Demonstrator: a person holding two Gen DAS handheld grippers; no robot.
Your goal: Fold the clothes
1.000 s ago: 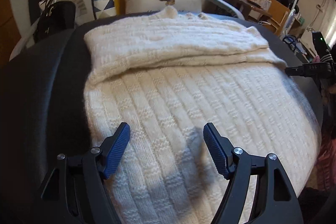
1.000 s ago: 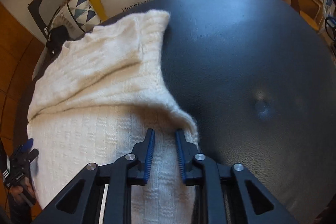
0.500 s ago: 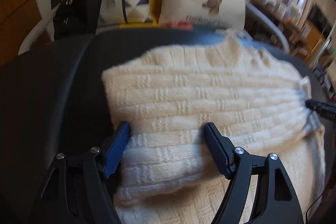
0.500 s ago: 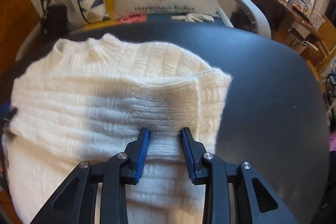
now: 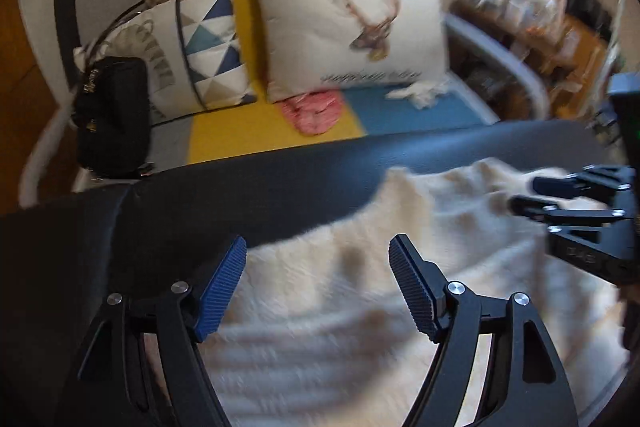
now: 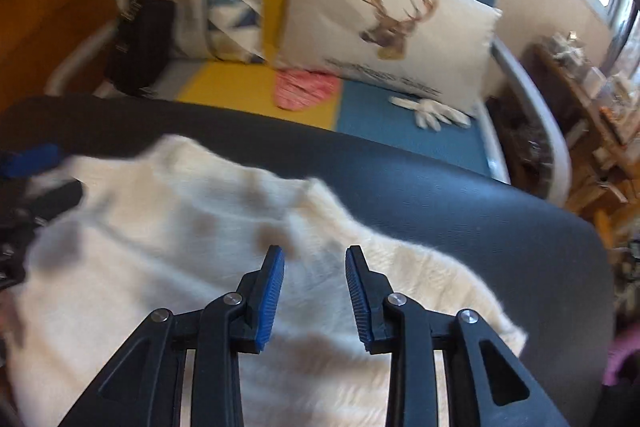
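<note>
Left gripper (image 5: 318,269) gapes wide over the sweater (image 5: 360,307); right gripper (image 6: 315,283) stands part-open above it, seemingly holding nothing.

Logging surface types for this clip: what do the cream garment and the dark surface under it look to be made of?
The cream sweater looks like a chunky wool or acrylic knit: ribbed rows and a fuzzy edge show, though motion blur softens it. The dark surface looks like smooth leather or faux leather, with a dull sheen in the window light and no visible weave; which of the two cannot be told.
</note>
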